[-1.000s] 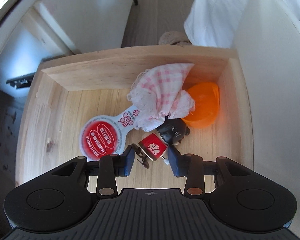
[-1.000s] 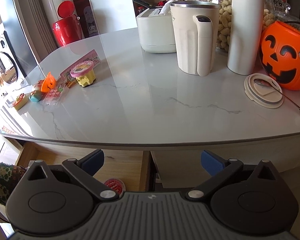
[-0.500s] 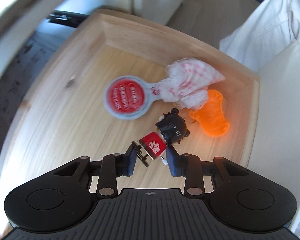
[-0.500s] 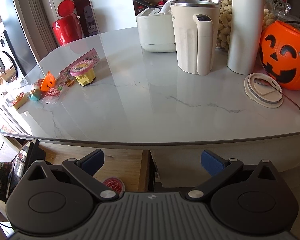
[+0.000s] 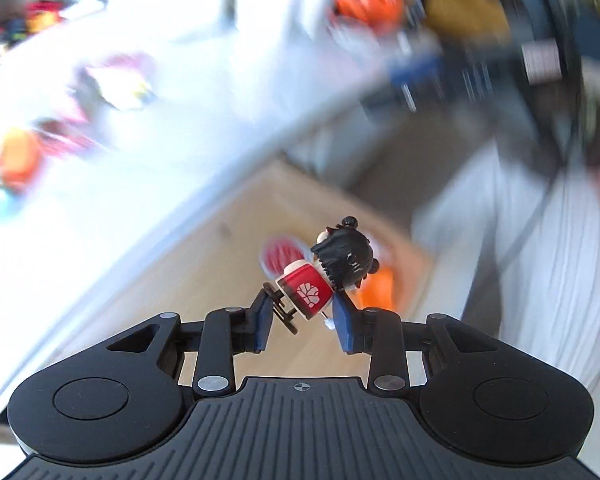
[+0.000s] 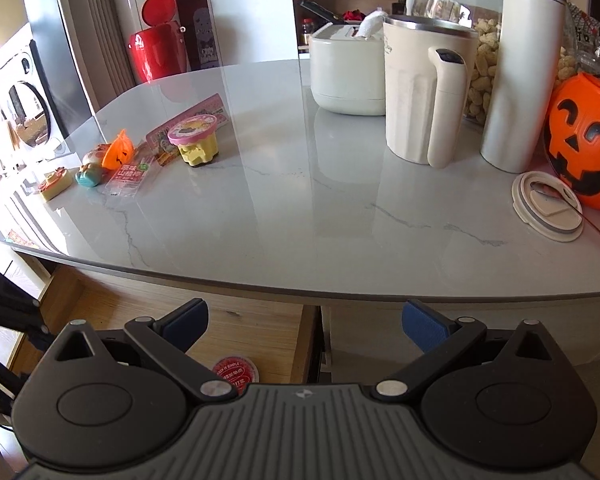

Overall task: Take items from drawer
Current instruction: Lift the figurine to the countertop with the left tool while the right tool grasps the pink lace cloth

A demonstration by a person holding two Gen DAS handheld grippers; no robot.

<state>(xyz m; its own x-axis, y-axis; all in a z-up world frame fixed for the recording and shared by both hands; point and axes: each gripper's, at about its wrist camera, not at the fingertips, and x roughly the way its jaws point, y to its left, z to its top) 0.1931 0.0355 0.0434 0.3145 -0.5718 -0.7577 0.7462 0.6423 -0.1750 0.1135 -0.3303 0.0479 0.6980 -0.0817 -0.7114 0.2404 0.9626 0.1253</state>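
My left gripper (image 5: 302, 312) is shut on a small toy figure (image 5: 324, 276) with black hair and a red body, held in the air above the open wooden drawer (image 5: 220, 264). The left wrist view is blurred by motion. Below the figure a red round tag (image 5: 278, 256) and an orange piece (image 5: 378, 290) lie in the drawer. My right gripper (image 6: 304, 320) hangs open with nothing in it, in front of the marble counter (image 6: 300, 200), above the drawer (image 6: 252, 332), where the red round tag (image 6: 234, 372) shows.
On the counter sit small toys and packets (image 6: 140, 156) at the left, a white kettle (image 6: 424, 88), a tissue box (image 6: 348, 68), a tall white flask (image 6: 528, 64), a round lid (image 6: 546, 208) and an orange pumpkin bucket (image 6: 588, 140). A person in white clothing (image 5: 540, 260) stands right of the drawer.
My left gripper has lifted the toy figure up out of the drawer and swung toward the counter. The right gripper has stayed still and open.
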